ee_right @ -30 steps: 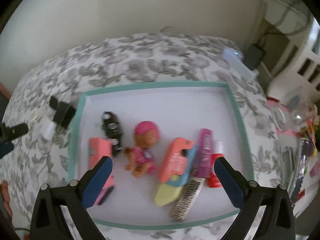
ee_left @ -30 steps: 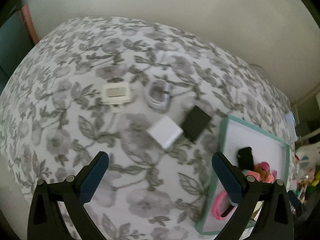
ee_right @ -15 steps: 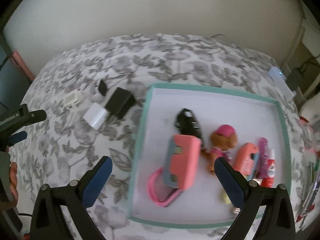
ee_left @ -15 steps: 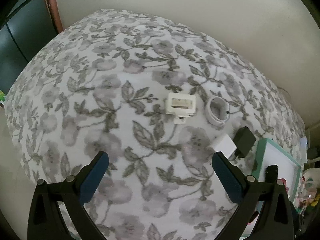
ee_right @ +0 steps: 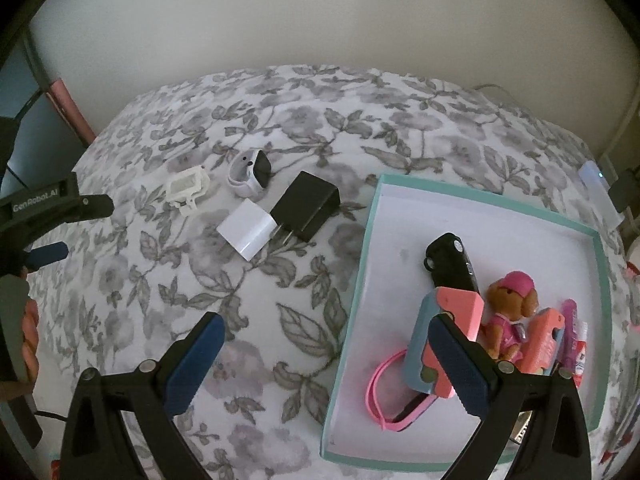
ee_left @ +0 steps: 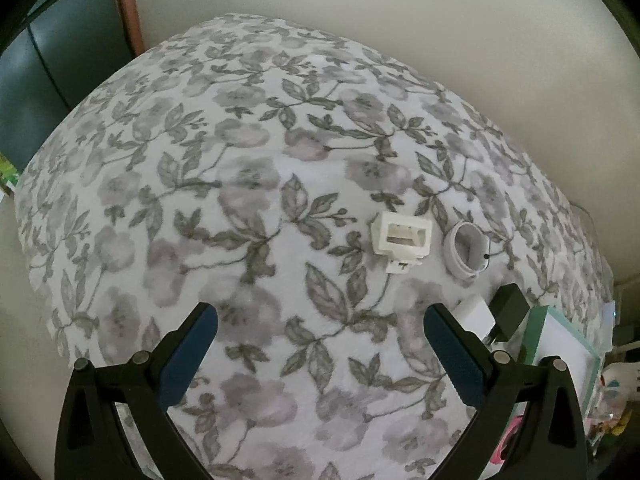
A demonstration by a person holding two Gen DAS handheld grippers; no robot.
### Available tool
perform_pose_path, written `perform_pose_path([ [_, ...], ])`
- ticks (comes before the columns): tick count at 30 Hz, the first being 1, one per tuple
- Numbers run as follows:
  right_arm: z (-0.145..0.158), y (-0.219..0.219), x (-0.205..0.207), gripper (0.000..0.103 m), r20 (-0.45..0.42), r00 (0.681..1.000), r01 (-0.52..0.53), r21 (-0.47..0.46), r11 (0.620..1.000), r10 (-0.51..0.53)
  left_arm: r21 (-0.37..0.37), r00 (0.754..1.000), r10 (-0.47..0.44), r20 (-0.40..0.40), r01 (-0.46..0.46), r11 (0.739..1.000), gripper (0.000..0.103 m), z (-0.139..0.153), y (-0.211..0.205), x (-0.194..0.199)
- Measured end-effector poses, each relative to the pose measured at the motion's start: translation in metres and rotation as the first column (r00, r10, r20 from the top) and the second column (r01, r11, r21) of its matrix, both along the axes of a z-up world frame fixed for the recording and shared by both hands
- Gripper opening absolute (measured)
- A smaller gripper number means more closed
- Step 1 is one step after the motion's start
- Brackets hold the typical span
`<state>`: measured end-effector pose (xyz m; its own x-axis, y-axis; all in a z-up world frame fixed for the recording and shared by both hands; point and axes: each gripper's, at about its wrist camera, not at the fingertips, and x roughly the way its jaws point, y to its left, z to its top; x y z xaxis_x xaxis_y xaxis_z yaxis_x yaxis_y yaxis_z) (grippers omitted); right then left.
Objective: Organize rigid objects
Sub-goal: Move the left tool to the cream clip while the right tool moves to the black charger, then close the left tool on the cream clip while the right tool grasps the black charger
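Observation:
On the floral cloth lie a white plastic frame point(ee_right: 188, 187) point(ee_left: 401, 236), a white smartwatch point(ee_right: 250, 173) point(ee_left: 467, 249), a white charger cube point(ee_right: 247, 230) point(ee_left: 476, 314) and a black plug adapter point(ee_right: 306, 205) point(ee_left: 509, 312). A teal-rimmed tray point(ee_right: 352, 292) point(ee_left: 534, 340) holds a black remote point(ee_right: 452, 264), a pink-and-blue toy camera point(ee_right: 436, 340) with a pink strap, a pink puppy figure point(ee_right: 510, 312) and other small items. My left gripper point(ee_left: 320, 354) is open and empty, short of the white frame. My right gripper point(ee_right: 326, 360) is open and empty, above the tray's left edge.
The left gripper's body point(ee_right: 44, 208) and the hand holding it show at the left of the right wrist view. A wall runs behind the table. A dark cabinet point(ee_left: 48, 80) stands at the far left. Clutter and cables lie beyond the table's right edge point(ee_right: 600, 192).
Both views have swung left and pulled back. The left gripper moved away from the chargers. The right gripper moved from over the tray's middle to its left edge. Both stayed open.

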<state>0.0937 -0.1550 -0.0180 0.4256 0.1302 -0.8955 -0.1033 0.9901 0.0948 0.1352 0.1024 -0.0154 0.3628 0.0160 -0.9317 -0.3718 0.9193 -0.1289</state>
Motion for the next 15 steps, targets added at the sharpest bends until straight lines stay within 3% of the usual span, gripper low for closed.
perform_pose_path([
  [15,0.013,0.002,0.064,0.103,-0.009,1.0,0.017,0.069,0.997,-0.016,-0.035,0.999,-0.037,0.004,0.037,0.999,0.103,-0.009,-0.015,0.053],
])
